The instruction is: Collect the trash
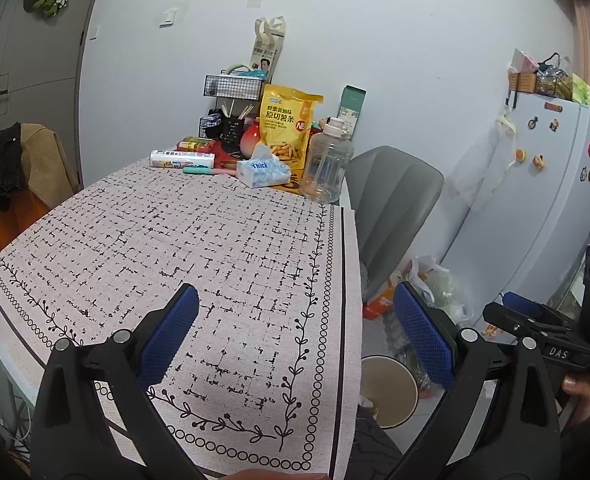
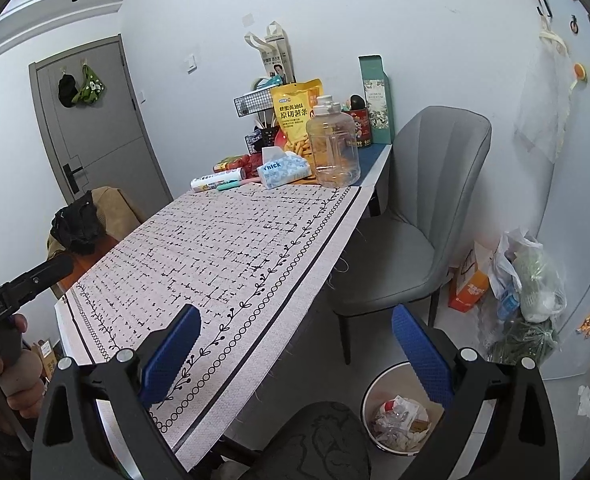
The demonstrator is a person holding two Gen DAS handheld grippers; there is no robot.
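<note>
2 grippers: both with jaws spread wide and nothing between the blue pads.
Left gripper [image 1: 295, 332]: held above the near end of the tablecloth [image 1: 199, 248]; its left pad is over the cloth, its right pad hangs past the table edge, over the floor.
Right gripper [image 2: 295, 344]: held off the table's right edge — left pad over the cloth border, right pad above the floor beside the bin.
Trash bin [image 2: 401, 408]: round, pale, on the floor below and just inside the right gripper's right jaw; crumpled wrappers and paper lie in it. In the left wrist view it shows below that gripper's right jaw, contents hidden.
Beyond the jaws: a clear water jug [image 2: 333, 144], a blue tissue pack [image 2: 283, 170], a yellow snack bag [image 2: 295, 114] and a paper roll [image 2: 216, 179] crowd the table's far end.
Chair [image 2: 419, 216]: grey, ahead of the right gripper's right jaw, beside the table.
Floor bags [image 2: 531, 280]: plastic bags with greens — right of that jaw, near the fridge [image 1: 535, 184].
</note>
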